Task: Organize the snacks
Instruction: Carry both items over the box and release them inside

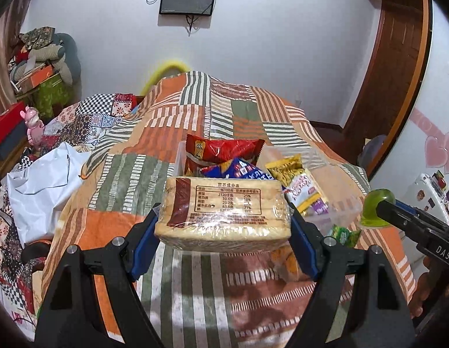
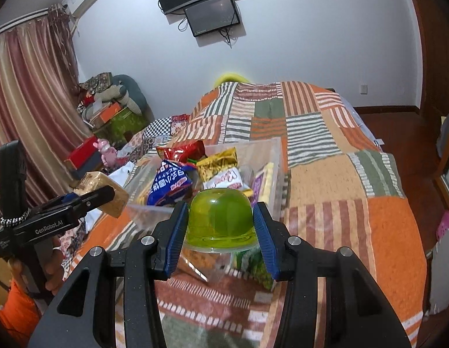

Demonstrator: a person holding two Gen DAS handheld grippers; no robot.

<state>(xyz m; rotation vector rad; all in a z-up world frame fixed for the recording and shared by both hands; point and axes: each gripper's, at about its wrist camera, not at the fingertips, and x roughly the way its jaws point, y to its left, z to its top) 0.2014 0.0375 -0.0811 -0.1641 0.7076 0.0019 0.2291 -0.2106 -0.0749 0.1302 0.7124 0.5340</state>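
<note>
My left gripper is shut on a clear-wrapped pack of pale biscuits, held above the striped bedspread just short of the clear plastic bin. My right gripper is shut on a green jelly cup, dome up, in front of the same bin. Inside the bin lie a red snack bag, a blue bag and a yellow-and-white packet. In the right wrist view the left gripper shows at the left with the biscuit pack. In the left wrist view the jelly cup shows at the right.
A small green wrapped snack and an orange packet lie on the patchwork bedspread under the grippers. A white plastic bag sits at the bed's left. Boxes and a pink toy crowd the left corner. Wooden floor lies right.
</note>
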